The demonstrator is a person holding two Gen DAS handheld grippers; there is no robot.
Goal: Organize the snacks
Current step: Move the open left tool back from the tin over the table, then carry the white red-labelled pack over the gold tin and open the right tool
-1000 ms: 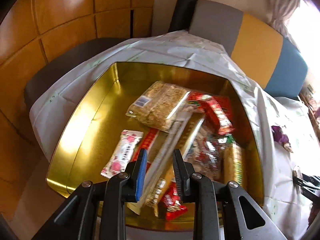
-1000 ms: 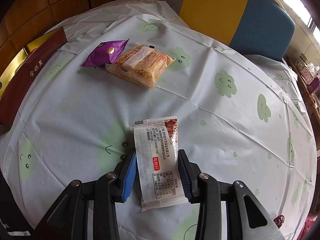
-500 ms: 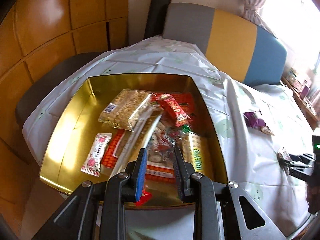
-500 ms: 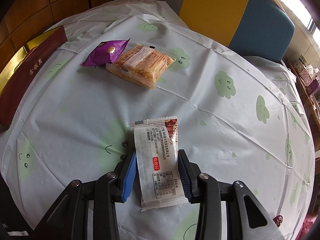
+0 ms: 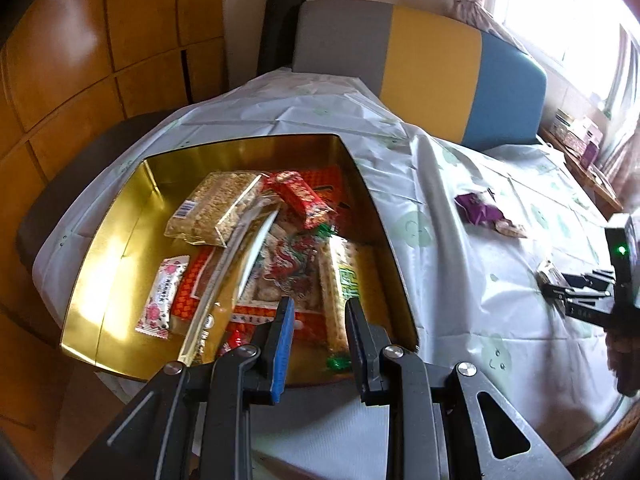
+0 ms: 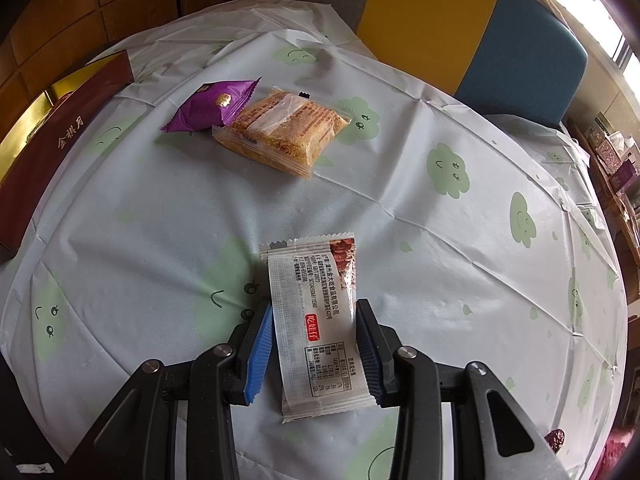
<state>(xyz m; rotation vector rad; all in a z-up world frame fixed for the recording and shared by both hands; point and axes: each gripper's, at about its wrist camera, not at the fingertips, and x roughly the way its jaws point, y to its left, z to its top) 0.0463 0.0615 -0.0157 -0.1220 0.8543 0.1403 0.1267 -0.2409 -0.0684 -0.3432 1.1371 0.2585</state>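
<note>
The right gripper (image 6: pixel 314 344) pinched a white printed snack packet (image 6: pixel 316 320) above the cloud-patterned tablecloth (image 6: pixel 400 240). The left gripper (image 5: pixel 320 320) hung empty, jaws slightly apart, over the gold rectangular tin (image 5: pixel 120 240).

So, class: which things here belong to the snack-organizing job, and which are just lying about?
Job:
gold tin
white snack packet between the right claw's fingers
purple packet
clear-wrapped orange bar
left claw, empty

Lying about:
chair
cloud-print tablecloth
</note>
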